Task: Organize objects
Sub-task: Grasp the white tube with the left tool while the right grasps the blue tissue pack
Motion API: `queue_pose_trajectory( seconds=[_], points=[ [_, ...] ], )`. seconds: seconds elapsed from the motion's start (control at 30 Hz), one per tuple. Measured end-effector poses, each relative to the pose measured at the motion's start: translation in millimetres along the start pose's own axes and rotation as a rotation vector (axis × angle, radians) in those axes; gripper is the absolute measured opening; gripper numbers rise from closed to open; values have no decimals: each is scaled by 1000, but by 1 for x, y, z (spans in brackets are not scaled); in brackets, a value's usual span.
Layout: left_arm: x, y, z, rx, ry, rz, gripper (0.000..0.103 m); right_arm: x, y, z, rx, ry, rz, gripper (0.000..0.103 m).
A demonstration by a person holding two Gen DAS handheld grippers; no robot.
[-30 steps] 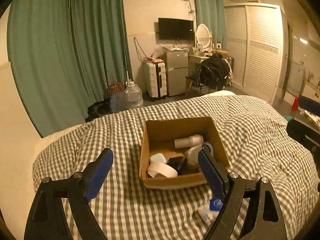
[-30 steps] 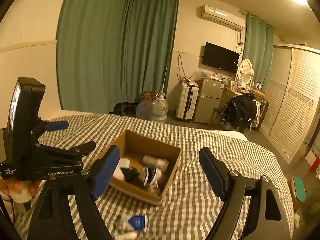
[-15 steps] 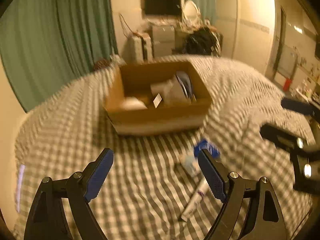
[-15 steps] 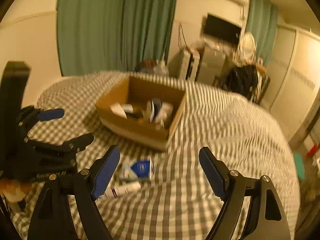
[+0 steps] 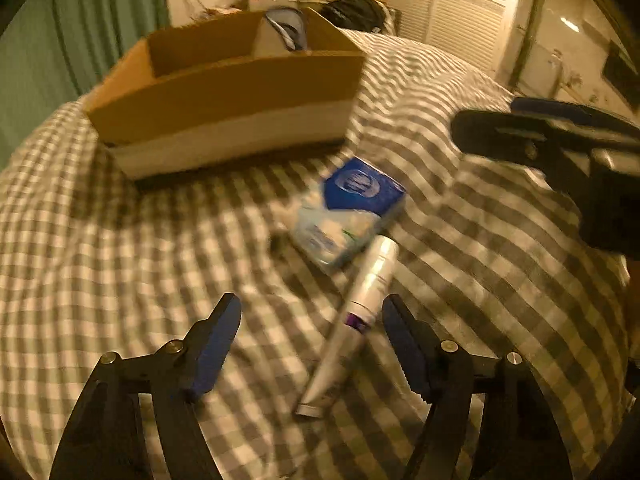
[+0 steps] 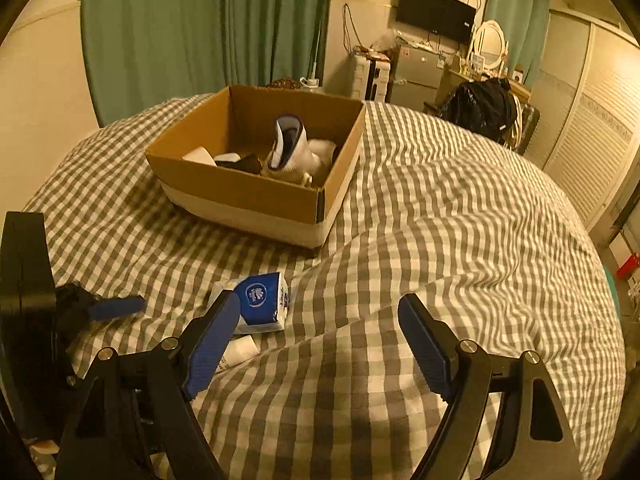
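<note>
A cardboard box [image 5: 224, 92] with several items in it stands on the checked bed; it also shows in the right wrist view [image 6: 248, 196]. In front of it lie a blue-and-white tissue pack [image 5: 348, 212] and a white tube [image 5: 352, 320]. My left gripper [image 5: 312, 344] is open, low over the bed, with the tube between its fingers, not touching. My right gripper [image 6: 320, 344] is open and empty above the bed, right of the tissue pack [image 6: 262, 300] and the tube [image 6: 238, 350]. The left gripper also shows in the right wrist view [image 6: 116, 306].
The checked bedspread [image 6: 440, 220] covers the whole bed. Beyond the bed are green curtains [image 6: 200, 32], a suitcase [image 6: 368, 76], a small fridge [image 6: 416, 76], a chair with a black bag [image 6: 484, 108] and a louvred wardrobe [image 6: 592, 140].
Both grippers have dropped and moved forward toward the bed. The left gripper has come down around the tube and its jaws have narrowed. The right gripper stays open.
</note>
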State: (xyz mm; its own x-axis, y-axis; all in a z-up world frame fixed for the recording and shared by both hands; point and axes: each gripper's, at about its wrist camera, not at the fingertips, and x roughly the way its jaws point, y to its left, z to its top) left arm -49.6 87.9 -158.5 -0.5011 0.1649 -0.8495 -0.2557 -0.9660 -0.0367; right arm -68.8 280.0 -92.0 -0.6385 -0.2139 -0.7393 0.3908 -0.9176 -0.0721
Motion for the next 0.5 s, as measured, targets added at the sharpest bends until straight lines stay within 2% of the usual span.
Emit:
queue_pose_trajectory(
  seconds=[0.07, 0.1, 0.17, 0.2, 0.27, 0.5],
  points=[
    [6, -7, -3, 33, 19, -8, 70, 3, -1, -1, 9, 7, 0, 81],
    [9, -12, -5, 56, 26, -13, 64, 4, -1, -1, 13, 9, 0, 81],
    [12, -19, -8, 80, 33, -45, 42, 3, -2, -1, 20, 9, -3, 81],
    [13, -20, -9, 88, 39, -56, 21, 3, -1, -1, 23, 8, -12, 81],
    [10, -21, -10, 94, 37, -48, 18, 2, -3, -1, 32, 9, -18, 81],
    [-36, -4, -2, 35, -65, -16, 17, -11, -9, 5, 46, -7, -41, 81]
  ],
)
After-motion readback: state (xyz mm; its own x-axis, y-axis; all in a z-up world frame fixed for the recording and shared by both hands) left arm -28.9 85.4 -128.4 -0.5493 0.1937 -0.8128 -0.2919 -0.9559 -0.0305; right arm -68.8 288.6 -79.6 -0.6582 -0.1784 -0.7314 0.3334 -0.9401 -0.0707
